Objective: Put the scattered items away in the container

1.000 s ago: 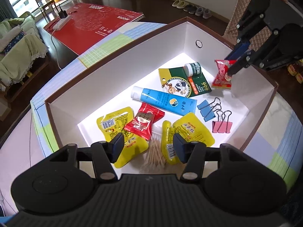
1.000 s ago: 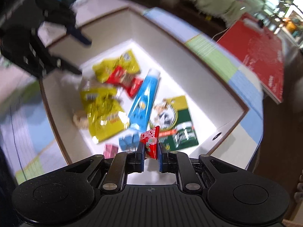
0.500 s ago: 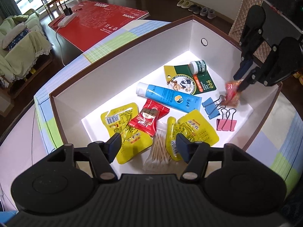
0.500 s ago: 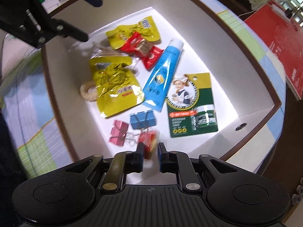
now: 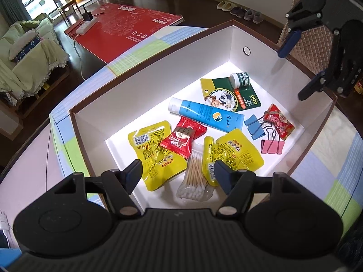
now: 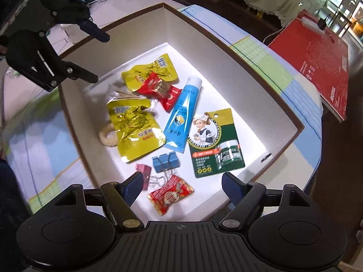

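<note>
Red candy packet (image 6: 170, 194) down inside the white box (image 6: 145, 29), free of any grip.

Lying just below and between the wide-spread fingers of the right gripper (image 6: 181, 187), touching the pink binder clip (image 6: 143, 171). Left gripper (image 5: 178, 173) likewise spread wide, empty, above the cotton swabs (image 5: 194, 176).

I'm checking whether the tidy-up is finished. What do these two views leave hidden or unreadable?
- Table outside the box: left wrist view, the near stretch is hidden by the left gripper body.
- Pale ring: right wrist view, half covered by a yellow pouch; its kind is unclear.
- Fine print on the green card: too small to read.
</note>
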Action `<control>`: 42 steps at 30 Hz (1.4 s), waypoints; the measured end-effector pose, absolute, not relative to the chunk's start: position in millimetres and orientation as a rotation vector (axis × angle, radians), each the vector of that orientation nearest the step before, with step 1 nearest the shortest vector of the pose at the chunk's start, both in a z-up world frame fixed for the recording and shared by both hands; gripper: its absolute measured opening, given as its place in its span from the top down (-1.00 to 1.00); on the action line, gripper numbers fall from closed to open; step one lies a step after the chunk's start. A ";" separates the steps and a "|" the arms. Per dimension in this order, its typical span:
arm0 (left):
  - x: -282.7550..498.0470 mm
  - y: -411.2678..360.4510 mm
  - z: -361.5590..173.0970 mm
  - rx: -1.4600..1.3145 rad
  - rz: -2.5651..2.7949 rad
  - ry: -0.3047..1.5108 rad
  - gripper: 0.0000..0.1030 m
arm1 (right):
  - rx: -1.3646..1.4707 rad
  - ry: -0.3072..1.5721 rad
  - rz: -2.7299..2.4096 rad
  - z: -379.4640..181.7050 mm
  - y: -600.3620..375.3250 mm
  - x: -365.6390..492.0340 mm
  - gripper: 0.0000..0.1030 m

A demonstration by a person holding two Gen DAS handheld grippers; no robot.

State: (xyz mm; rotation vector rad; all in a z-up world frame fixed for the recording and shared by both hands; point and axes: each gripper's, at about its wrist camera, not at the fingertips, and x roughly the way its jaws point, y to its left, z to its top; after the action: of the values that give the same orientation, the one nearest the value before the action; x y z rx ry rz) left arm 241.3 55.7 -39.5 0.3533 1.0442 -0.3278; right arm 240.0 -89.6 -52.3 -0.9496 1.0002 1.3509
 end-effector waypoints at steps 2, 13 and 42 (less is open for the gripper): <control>238.8 55.2 -37.5 0.360 -0.324 1.042 -0.31 | -0.947 1.002 1.347 -51.0 -94.8 237.6 -0.53; 223.7 48.9 -24.2 0.379 -0.299 1.017 -0.49 | -0.828 0.985 1.319 -40.3 -110.9 224.0 -0.53; 149.3 18.0 25.3 0.387 -0.096 0.910 -0.72 | -0.419 0.861 1.171 8.5 -170.1 166.5 -0.91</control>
State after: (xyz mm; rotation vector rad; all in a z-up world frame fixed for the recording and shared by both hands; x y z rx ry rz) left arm 149.3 18.0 25.3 0.3866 0.9103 -0.0956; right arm 166.5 -170.1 8.5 -0.4193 0.8609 1.1710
